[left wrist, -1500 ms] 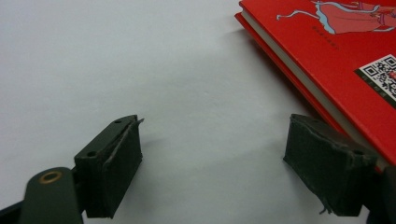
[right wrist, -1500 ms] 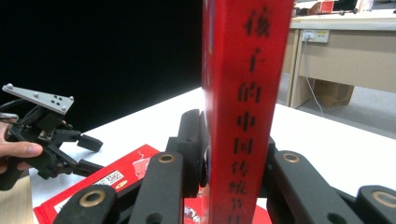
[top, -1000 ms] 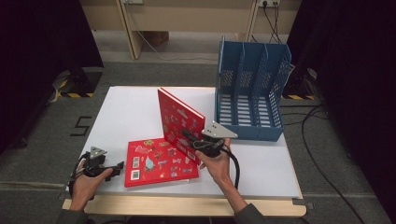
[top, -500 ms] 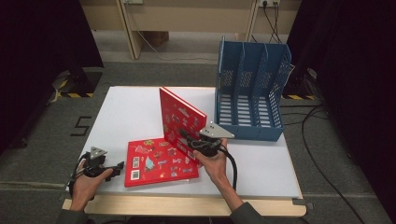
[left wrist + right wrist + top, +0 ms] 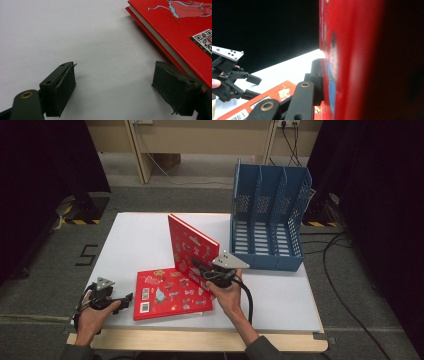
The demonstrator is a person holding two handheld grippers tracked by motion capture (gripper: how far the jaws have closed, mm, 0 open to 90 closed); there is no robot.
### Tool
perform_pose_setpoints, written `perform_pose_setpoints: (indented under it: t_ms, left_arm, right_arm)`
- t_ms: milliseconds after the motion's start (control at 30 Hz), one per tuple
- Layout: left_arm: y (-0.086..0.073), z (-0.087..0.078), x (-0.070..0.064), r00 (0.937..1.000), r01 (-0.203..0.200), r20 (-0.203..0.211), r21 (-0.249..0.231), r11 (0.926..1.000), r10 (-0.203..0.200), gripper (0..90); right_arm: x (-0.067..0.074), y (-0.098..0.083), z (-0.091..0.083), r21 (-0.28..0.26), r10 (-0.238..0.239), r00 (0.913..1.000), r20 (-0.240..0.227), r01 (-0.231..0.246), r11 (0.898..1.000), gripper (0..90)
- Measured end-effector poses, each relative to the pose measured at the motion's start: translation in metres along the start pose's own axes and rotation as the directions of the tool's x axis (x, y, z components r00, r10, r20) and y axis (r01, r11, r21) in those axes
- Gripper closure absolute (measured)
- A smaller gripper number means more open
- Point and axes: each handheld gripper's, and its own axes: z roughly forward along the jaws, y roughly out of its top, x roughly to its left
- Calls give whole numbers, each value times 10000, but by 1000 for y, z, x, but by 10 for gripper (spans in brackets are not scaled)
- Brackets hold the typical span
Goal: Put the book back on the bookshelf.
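A red picture book (image 5: 190,245) stands upright on edge at the middle of the white table (image 5: 140,240). My right gripper (image 5: 201,270) is shut on its near lower edge. In the right gripper view one black finger (image 5: 316,72) presses flat against the cover (image 5: 352,60), and the other finger is hidden behind the book. A second red book (image 5: 170,294) lies flat at the front. My left gripper (image 5: 125,301) rests open on the table just left of it. In the left gripper view its pads (image 5: 60,87) stand wide apart, with the book's corner (image 5: 180,27) beside the right pad.
A blue file rack (image 5: 267,220) with three upright slots stands at the back right of the table, close behind the upright book. Bare white tabletop lies to the left and back left. The wooden front edge (image 5: 200,340) is near the person's wrists.
My right gripper has edged slightly to the left while holding the upright book. The left gripper and the flat book have stayed where they were.
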Motion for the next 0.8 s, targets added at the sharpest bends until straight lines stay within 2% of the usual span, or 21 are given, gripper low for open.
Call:
perform_pose_setpoints:
  t_ms: [67,400,800]
  left_arm:
    - [0,0,0,10000,-2,6,-4,10000,2,172]
    - [0,0,0,10000,-36,26,29,10000,36,173]
    - [0,0,0,10000,-17,21,23,10000,17,171]
  right_arm:
    - [1,0,0,18,-81,10000,49,80,10000,785]
    - [-1,7,-5,55,190,9998,-58,-190,9998,792]
    - [-5,24,-36,-401,151,9999,74,-148,9991,794]
